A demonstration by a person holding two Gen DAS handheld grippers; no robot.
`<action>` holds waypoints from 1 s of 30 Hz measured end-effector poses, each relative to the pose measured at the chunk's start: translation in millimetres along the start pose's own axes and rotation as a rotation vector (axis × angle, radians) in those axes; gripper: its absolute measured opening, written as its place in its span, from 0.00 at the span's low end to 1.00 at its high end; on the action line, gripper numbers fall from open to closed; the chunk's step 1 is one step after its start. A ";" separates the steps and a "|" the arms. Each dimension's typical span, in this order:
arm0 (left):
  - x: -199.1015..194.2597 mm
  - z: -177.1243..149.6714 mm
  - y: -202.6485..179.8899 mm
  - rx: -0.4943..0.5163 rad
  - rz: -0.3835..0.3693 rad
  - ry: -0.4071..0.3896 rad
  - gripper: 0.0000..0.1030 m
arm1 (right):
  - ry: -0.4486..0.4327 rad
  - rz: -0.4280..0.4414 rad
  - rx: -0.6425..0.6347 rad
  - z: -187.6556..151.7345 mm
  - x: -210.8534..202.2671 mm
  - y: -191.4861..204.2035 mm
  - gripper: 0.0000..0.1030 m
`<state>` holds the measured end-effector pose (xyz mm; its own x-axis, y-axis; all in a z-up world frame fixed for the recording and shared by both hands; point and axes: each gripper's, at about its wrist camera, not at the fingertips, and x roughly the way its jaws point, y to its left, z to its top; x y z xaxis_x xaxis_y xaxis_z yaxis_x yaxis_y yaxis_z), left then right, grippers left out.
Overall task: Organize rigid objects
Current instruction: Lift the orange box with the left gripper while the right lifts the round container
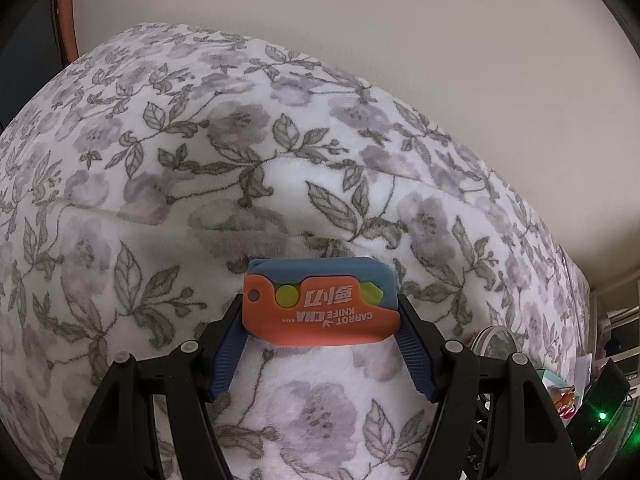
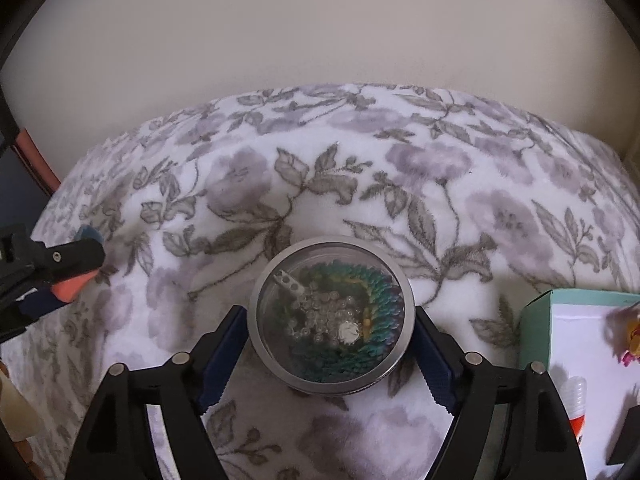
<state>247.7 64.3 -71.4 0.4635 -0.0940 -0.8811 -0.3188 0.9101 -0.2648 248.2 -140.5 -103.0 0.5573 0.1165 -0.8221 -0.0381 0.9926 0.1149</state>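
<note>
An orange and blue carrot-knife toy (image 1: 320,316) with yellow-green dots sits crosswise between the fingers of my left gripper (image 1: 322,308), which is shut on its two short ends just above the floral blanket (image 1: 280,184). The right wrist view shows the same toy (image 2: 76,286) and left gripper fingers (image 2: 68,260) at the far left. A round metal tin (image 2: 330,314) with a clear lid and green, beaded contents lies on the blanket (image 2: 360,184). My right gripper (image 2: 328,314) stands open around it, its pads a little off the rim on both sides.
A teal-edged white box (image 2: 538,320) with small items inside stands at the right, close to the right gripper. A beige wall (image 2: 320,32) rises behind the blanket. Cluttered shelves and a green light (image 1: 602,415) lie at the far right of the left wrist view.
</note>
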 end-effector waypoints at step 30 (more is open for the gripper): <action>6.8 -2.0 -5.2 0.034 0.016 0.020 0.69 | -0.017 -0.030 0.052 -1.3 -4.2 -6.1 0.70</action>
<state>250.9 58.1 -76.8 0.4419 -0.0872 -0.8928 -0.2977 0.9246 -0.2377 245.0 -147.0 -100.9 0.5718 0.0854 -0.8159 0.0218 0.9926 0.1191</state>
